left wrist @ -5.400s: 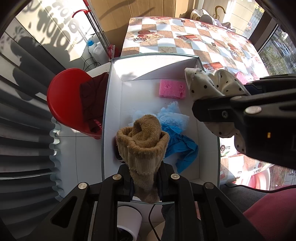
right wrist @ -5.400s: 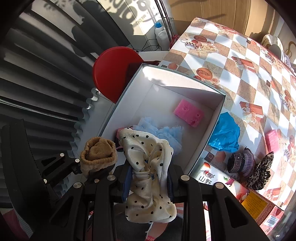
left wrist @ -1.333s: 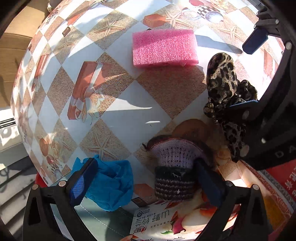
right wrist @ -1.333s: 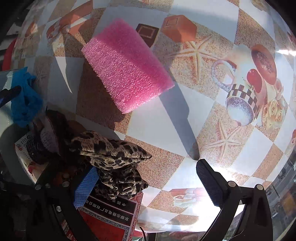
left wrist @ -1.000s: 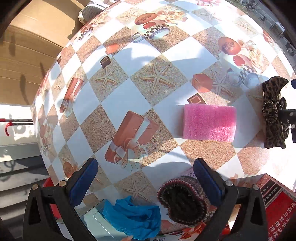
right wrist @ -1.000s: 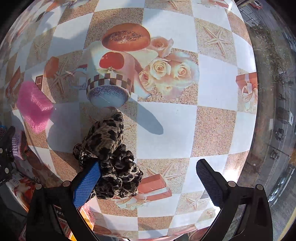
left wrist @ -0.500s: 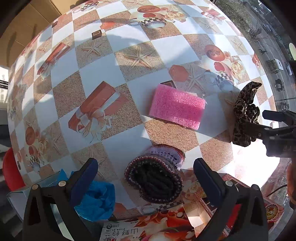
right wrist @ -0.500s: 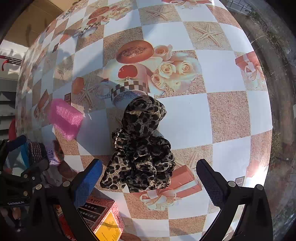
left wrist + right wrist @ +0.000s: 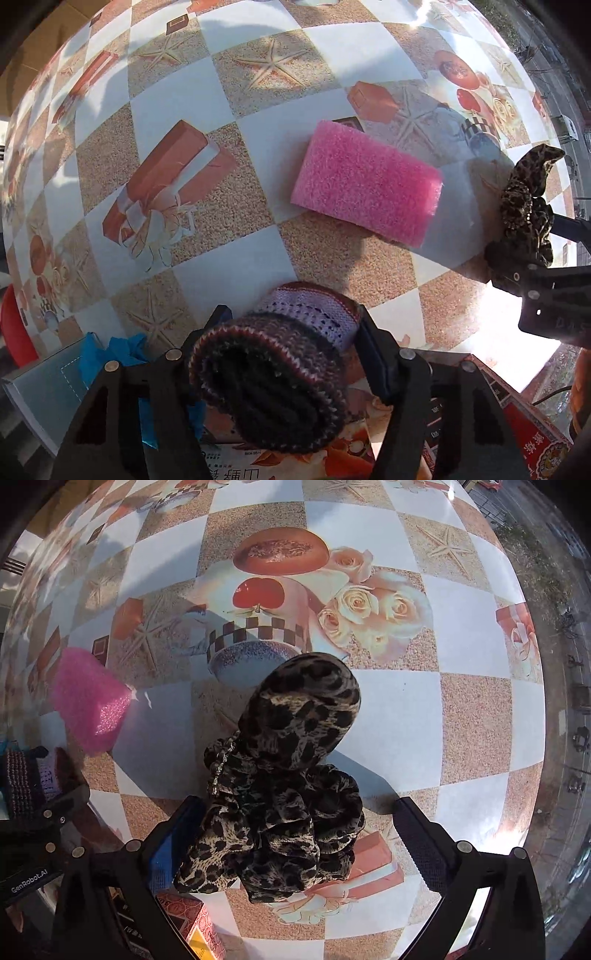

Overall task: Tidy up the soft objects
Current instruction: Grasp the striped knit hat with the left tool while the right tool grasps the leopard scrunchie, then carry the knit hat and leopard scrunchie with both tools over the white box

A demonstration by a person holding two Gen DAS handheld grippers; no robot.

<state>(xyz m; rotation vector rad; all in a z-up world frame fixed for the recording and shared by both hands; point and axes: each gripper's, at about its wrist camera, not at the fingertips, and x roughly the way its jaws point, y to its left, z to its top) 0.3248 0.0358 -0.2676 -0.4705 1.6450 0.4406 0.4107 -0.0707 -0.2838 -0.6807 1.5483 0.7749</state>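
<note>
**Both claws down over next soft items**

Left wrist: left gripper [image 9: 293,328] lower than a moment ago, jaws closing around purple-and-black striped knitted hat [image 9: 273,373] lying on printed cartons at table edge; firm squeeze not confirmed.

Right wrist: right gripper [image 9: 295,830] now straddling leopard-print fabric scrunchie [image 9: 284,794] on checked tablecloth [image 9: 476,716], wide, just beginning to close. Pink foam sponge [image 9: 88,698] untouched.

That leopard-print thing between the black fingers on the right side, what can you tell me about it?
The leopard scrunchie is soft, ruffled fabric in tan, brown and black spots, gathered into folds, with a smoother puffed lobe rising at its far end and a small beaded chain along its left side. It lies on the checked tablecloth, partly over a printed gift box. The right gripper straddles it with jaws closing; the left pad is at the fabric, the right pad is apart from it. A pink sponge lies apart to the left.
</note>
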